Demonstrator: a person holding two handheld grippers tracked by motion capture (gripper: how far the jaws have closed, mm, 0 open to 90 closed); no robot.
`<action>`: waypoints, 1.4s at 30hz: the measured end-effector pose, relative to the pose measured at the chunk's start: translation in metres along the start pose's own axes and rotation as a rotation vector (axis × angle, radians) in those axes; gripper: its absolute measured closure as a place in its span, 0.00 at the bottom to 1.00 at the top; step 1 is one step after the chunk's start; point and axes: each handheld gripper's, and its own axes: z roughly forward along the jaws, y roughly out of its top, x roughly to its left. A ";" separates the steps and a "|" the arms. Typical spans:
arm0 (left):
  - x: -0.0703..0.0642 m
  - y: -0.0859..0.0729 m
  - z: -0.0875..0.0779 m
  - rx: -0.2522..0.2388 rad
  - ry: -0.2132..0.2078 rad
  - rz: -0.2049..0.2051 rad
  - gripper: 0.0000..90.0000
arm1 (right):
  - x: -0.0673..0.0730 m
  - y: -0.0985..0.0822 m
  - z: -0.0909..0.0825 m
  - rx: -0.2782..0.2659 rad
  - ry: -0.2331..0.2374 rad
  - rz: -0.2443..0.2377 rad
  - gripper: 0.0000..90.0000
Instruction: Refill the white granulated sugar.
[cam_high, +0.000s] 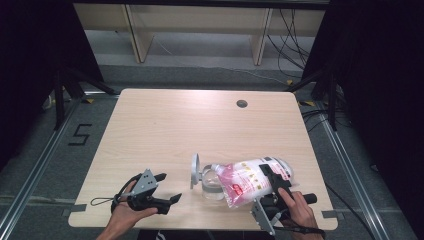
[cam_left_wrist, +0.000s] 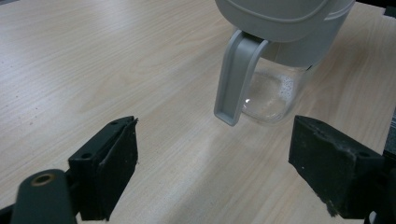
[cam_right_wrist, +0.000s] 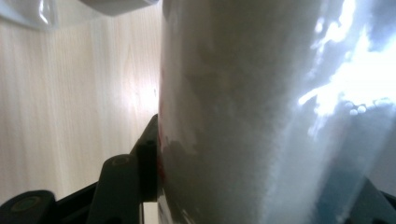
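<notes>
left gripper (cam_high: 167, 187): black body, two black block jaws with flat worn pads; grey three-cornered plate on top; thin black cable looping off to its left.
left jaw arm, left gripper view: round brass-toned rivet near bottom edge; small screw holes in pad block.
right gripper (cam_high: 270, 175): black, grey three-cornered plate at its near end.
hands (cam_high: 127, 214): bare, no gloves, no sleeves in view.

My pale wood-grain laminate counter (cam_high: 165, 125) looks smooth, matt. Clear glass jar with matt grey plastic lid and handle (cam_left_wrist: 236, 77). Glossy crinkled clear-and-pink plastic bag of white powder (cam_high: 250, 180). My black left claw (cam_left_wrist: 212, 172): pads matt, rough-edged.
</notes>
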 end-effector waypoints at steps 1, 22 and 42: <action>0.000 0.000 0.000 0.000 0.000 0.001 0.17 | 0.004 -0.001 -0.001 0.018 0.003 0.041 0.53; -0.002 0.000 0.001 -0.010 0.002 0.006 0.17 | 0.004 0.007 -0.003 0.110 0.001 -0.342 0.55; -0.002 0.000 0.001 -0.010 0.003 0.029 0.17 | -0.006 0.008 -0.007 0.134 -0.007 -0.451 0.56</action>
